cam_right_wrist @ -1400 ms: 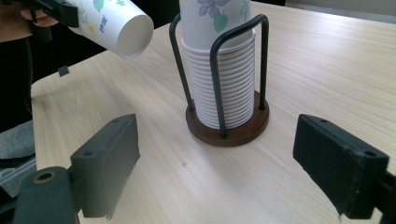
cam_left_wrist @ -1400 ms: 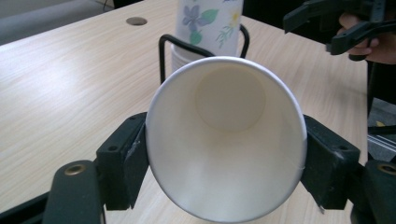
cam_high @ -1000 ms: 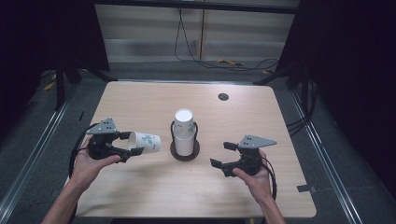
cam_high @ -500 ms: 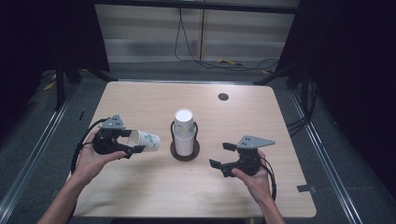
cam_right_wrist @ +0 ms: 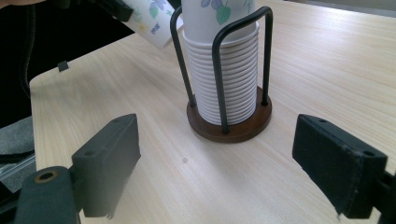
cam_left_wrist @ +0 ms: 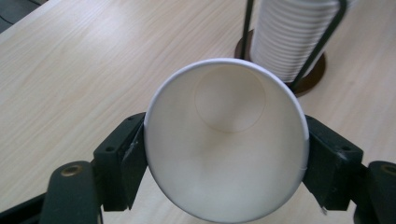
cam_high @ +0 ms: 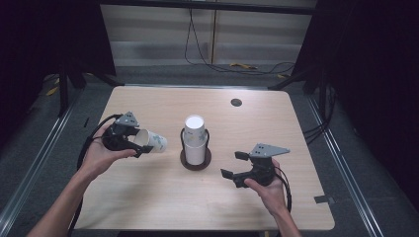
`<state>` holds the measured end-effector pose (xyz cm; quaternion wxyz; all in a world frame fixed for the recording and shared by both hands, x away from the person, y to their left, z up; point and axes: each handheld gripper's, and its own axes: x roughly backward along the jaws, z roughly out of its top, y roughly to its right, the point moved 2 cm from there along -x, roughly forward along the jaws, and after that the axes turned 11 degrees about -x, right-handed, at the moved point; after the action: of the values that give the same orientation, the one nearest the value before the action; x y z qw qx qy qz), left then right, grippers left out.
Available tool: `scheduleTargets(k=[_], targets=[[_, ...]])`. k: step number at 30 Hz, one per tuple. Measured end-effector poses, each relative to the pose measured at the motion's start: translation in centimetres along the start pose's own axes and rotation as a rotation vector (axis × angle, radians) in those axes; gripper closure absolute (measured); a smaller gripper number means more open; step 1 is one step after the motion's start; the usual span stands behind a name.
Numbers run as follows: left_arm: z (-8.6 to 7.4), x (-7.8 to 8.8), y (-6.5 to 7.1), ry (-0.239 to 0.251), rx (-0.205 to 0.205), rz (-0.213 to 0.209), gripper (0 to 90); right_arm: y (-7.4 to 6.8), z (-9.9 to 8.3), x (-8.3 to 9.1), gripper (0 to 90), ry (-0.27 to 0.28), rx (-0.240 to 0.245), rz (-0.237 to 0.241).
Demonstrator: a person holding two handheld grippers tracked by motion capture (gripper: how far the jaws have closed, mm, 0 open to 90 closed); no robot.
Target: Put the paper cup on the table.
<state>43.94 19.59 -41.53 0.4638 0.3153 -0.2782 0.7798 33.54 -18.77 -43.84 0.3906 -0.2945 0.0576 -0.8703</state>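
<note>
While the pale wood-grain table spreads smooth and matt with rounded corners, a small dark round grommet sits near its far edge. At the table's middle stands a cup holder — a round dark-brown wooden base with thin black wire hoops rising from it — and inside it a stack of paper cups, white, ribbed by their rolled rims, the top one printed with small leaves. Left of the holder and just beside it, the left gripper holds a single paper cup on its side, bottom toward the stack; its black jaws are clamped on the cup's rim from both flanks and have just eased a little wider, the cup between them all the while. In the left gripper view the cup's smooth white inside and round bottom face the camera, hiding part of the holder behind. To the right, well apart from the holder, the right gripper has its blocky black jaws wide apart around bare table.
</note>
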Motion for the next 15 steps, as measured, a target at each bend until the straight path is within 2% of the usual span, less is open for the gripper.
scheduleTargets(k=[4,7,10,14,15], targets=[[-0.3,-0.9,-0.8,-0.057,-0.02,-0.008,24.4,0.0,-0.1,0.0,14.6,-0.006,0.003,-0.001],[-0.5,-1.3,-1.5,-0.101,-0.018,0.013,24.2,0.0,-0.2,-0.1,14.6,-0.01,0.004,-0.004],[-0.6,-1.6,-2.1,-0.141,0.007,0.0,24.0,0.0,-0.2,-0.3,14.6,-0.019,0.015,-0.01],[-0.8,-1.7,-2.9,-0.164,0.031,0.002,23.8,0.0,-0.2,-0.5,14.6,-0.026,0.014,-0.007],[-0.8,-1.7,-3.0,-0.176,0.034,-0.009,23.8,0.0,-0.2,-0.5,14.6,-0.027,0.016,-0.007]])
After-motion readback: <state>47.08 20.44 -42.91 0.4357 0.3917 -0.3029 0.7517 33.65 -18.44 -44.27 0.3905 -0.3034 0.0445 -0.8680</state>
